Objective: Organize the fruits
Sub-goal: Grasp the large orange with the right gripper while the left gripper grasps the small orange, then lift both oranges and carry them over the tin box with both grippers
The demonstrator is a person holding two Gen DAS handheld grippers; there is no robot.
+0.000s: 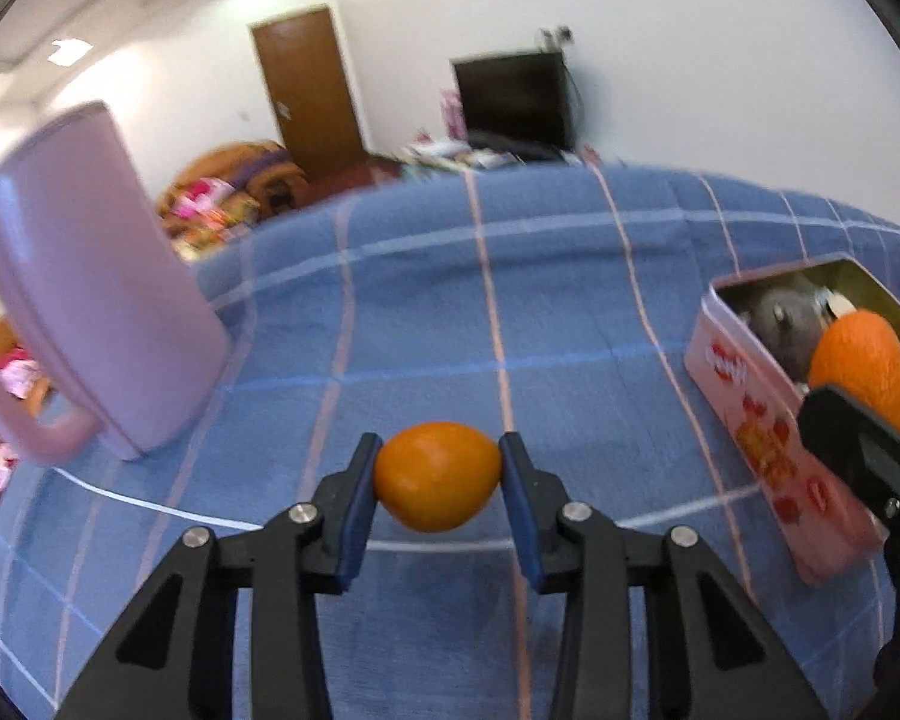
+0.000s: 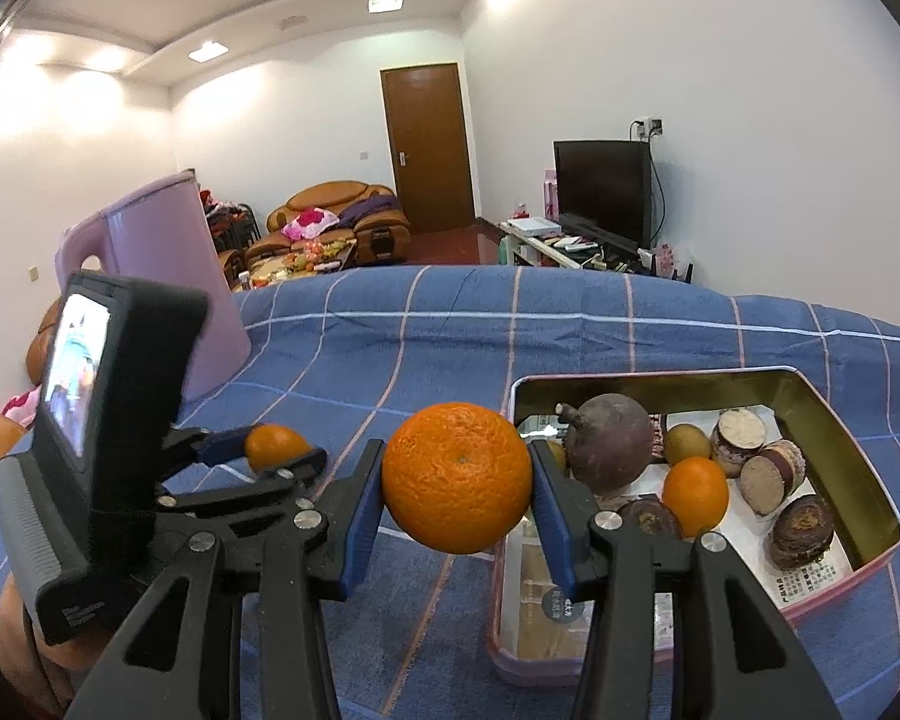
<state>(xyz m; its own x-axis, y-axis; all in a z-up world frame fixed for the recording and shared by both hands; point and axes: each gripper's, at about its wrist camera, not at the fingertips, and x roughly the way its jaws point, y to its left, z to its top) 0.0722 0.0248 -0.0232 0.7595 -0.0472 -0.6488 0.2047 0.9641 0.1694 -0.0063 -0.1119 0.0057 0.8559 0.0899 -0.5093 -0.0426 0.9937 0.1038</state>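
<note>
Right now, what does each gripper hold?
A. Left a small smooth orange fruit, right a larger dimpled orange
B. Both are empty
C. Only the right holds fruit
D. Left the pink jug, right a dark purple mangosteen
A: the left gripper has its fingers shut on a small smooth orange fruit, and the right gripper clamps a larger dimpled orange beside the open pink metal tin.

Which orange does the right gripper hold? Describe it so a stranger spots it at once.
Find the pink tin on the blue checked cloth. At its left edge hangs the big orange, pinched between the right gripper's blue fingers. It is larger and more pebbled than the other oranges.
</note>
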